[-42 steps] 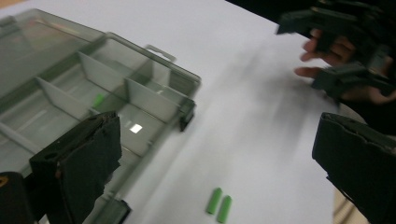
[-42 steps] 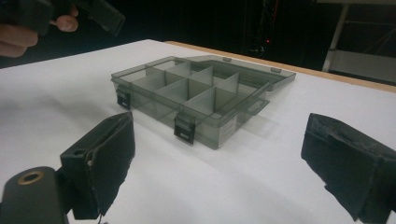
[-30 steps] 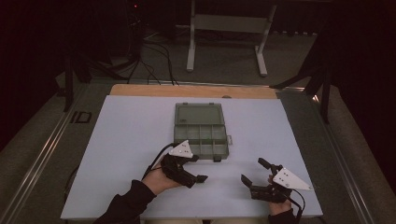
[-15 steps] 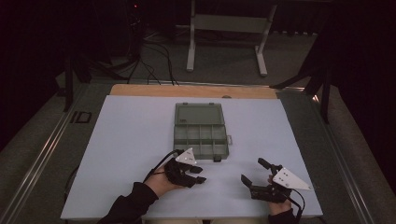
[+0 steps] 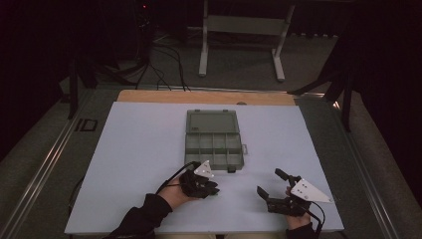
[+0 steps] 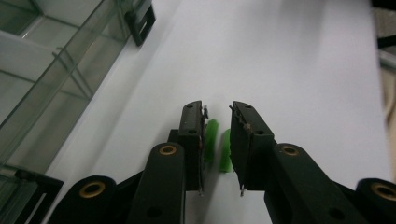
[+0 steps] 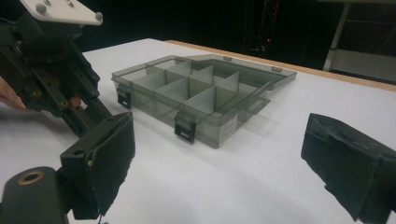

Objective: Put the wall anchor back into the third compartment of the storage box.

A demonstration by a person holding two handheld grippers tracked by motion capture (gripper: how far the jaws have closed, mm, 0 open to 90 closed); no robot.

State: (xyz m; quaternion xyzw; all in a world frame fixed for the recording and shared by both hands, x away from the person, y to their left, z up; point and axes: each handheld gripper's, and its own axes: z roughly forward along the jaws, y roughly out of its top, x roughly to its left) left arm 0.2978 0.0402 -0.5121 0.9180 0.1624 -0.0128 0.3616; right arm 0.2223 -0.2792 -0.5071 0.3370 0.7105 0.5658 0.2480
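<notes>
Left gripper view is showing the nearest thing: two small green plastic pieces lying on the white table sheet, right between the two black jaws of the left gripper. The jaws have just been closing around these pieces, but a thin gap is remaining on each side, so I judge the pads are not yet pressing and the pieces are not grasped. The gripper is pointing down at a low angle, probably so that the jaw tips can come under the small pieces on the flat sheet. In the high view the left gripper is lying low on the sheet with the hand behind it and the dark sleeve coming from the bottom edge. To its right, the right gripper is resting near the front edge with its jaws standing wide apart and holding nothing, as if waiting. Farther away, just beyond the left gripper, the clear grey plastic organiser box is lying open with its lid folded back, so its empty compartments are ready to receive the pieces. Behind the table a white metal stand is standing on the floor.
</notes>
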